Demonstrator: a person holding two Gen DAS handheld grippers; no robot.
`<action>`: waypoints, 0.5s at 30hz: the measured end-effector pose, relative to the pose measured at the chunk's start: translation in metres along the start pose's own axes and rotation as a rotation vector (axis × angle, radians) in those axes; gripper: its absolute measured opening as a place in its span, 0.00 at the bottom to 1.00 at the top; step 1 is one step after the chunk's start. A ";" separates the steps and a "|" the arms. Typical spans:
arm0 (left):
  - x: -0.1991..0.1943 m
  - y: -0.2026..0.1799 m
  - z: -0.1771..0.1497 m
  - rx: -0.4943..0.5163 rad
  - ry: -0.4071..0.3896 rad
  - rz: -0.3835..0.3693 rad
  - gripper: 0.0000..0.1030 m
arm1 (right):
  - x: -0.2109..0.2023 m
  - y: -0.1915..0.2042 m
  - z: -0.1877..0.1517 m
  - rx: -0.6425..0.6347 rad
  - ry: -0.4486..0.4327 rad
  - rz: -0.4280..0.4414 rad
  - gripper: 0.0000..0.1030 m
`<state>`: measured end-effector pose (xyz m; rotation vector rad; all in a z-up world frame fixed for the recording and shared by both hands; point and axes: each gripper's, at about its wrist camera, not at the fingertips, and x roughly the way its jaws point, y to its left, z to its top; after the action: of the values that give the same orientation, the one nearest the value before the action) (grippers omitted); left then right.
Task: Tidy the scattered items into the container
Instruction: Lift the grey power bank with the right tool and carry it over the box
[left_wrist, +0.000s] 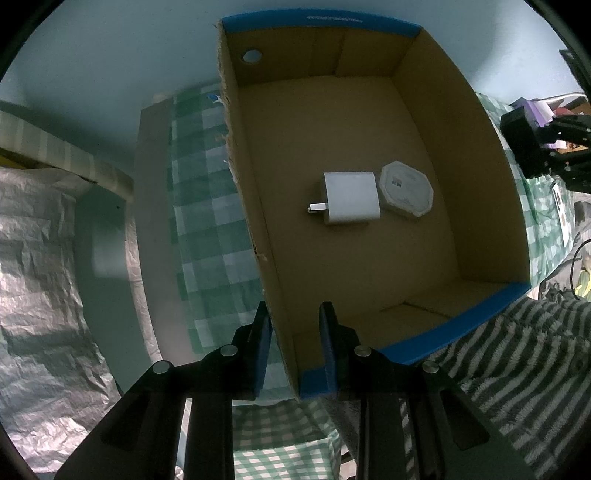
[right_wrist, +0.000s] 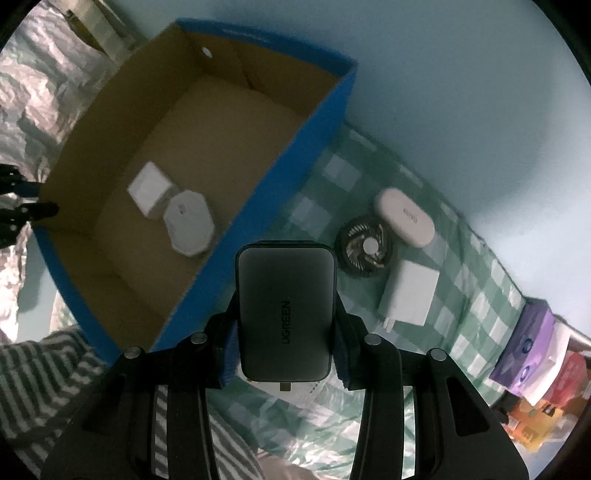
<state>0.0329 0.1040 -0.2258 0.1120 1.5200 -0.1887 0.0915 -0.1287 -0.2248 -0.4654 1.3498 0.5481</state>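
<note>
A blue cardboard box (left_wrist: 461, 325) (right_wrist: 295, 155) with a brown inside holds a white charger (left_wrist: 351, 203) (right_wrist: 149, 190) and a white octagonal item (left_wrist: 406, 190) (right_wrist: 190, 223). My left gripper (left_wrist: 295, 347) is shut on the box's near left wall (left_wrist: 284, 354), one finger inside, one outside. My right gripper (right_wrist: 286, 314) is shut on a dark grey UGREEN charger (right_wrist: 286, 310), held above the cloth just right of the box. On the checked cloth lie a black round fan (right_wrist: 364, 249), a white oval case (right_wrist: 404, 216) and a white plug adapter (right_wrist: 408, 288).
A green checked cloth (right_wrist: 461, 295) covers the surface. A grey striped towel (left_wrist: 517, 369) (right_wrist: 55, 369) lies at the near side. Purple and red boxes (right_wrist: 532, 354) stand at the right edge. Crinkled silver sheeting (left_wrist: 44, 295) lies left. The right gripper shows in the left wrist view (left_wrist: 546, 147).
</note>
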 end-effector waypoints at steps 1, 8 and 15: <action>0.000 0.000 0.000 -0.001 0.000 0.000 0.24 | -0.002 -0.002 -0.002 -0.004 -0.004 0.003 0.39; 0.000 0.001 0.001 -0.004 0.000 0.000 0.24 | -0.026 0.021 0.010 -0.062 -0.042 0.021 0.39; -0.001 0.002 0.002 -0.009 -0.005 -0.005 0.24 | -0.020 0.053 0.035 -0.151 -0.046 0.043 0.39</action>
<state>0.0349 0.1055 -0.2247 0.1010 1.5164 -0.1859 0.0838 -0.0674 -0.1998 -0.5444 1.2819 0.6958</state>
